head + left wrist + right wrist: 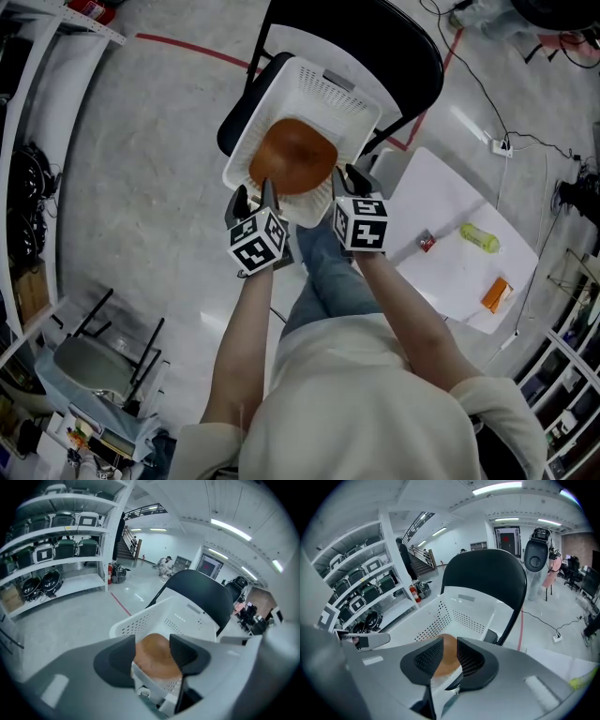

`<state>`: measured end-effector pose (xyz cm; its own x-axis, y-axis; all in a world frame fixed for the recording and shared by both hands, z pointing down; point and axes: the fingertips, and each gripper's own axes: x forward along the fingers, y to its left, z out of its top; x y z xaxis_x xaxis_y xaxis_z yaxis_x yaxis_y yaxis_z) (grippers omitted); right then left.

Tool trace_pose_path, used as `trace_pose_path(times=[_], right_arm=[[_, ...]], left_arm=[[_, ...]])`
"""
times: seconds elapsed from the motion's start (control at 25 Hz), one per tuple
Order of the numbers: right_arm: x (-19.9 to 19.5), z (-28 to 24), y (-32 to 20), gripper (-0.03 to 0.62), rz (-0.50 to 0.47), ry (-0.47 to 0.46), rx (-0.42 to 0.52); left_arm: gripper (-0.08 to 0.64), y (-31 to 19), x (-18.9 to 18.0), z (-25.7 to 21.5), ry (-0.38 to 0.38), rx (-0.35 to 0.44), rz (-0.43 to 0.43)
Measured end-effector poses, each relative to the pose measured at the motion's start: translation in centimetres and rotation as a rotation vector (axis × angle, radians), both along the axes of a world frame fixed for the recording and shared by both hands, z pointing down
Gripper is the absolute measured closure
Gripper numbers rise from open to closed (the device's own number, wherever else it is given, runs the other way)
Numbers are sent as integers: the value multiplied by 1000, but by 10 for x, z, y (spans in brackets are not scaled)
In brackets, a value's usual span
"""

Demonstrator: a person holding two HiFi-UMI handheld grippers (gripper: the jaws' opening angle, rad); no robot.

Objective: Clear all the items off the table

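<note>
A brown bowl [293, 155] lies in a white perforated basket [352, 98] that stands on a black chair [412, 47]. My left gripper [253, 199] hangs at the basket's near rim with its jaws wide apart and nothing gripped. Between those jaws the left gripper view shows the bowl [157, 660] and the basket rim [154, 620] below my left gripper [152, 645]. My right gripper [350, 178] is at the near right rim, its jaws a little apart. The bowl [449, 663] shows through the narrow gap of my right gripper [450, 652], inside the basket [459, 611].
A white table [450, 206] stands to the right with a yellow-green bottle [479, 237], an orange packet [497, 294] and a small red item [427, 242] on it. Shelving [51, 550] runs along the left. A folding stool [103, 361] is at the lower left.
</note>
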<state>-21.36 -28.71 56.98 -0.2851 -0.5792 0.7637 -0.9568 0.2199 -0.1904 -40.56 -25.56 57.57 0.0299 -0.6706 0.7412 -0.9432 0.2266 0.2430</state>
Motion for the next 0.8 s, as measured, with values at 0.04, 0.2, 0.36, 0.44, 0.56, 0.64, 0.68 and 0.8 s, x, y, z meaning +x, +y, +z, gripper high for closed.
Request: trace_pose_path(times=[0.04,0.2,0.36,0.44,0.56,0.64,0.68,0.8], right_arm=[[0,0,1,509,-5,0,1],[-1,-1,7,514,-18,1,3],[-2,-4,14,518,-27,-2,7],[-1,-6,17,518,-28,-4,13],[0,-10,19,522,-31,-9,21],[0,-13,21,523,-33,-13,26],[0,-14,22,523,-34,-15,28],[0,-21,26,562,-39,-19,43]], left_arm=[[331,-1,2,-2,-6,6,12],[347,-3,5,-7,-9,20,18],[361,2,7,-10,-13,21,23],[371,6,8,-12,-17,22,26],[390,10,11,-14,-19,23,28],[407,13,14,-15,-19,20,33],[416,15,15,-17,-21,21,37],[467,19,19,-23,-27,29,44]])
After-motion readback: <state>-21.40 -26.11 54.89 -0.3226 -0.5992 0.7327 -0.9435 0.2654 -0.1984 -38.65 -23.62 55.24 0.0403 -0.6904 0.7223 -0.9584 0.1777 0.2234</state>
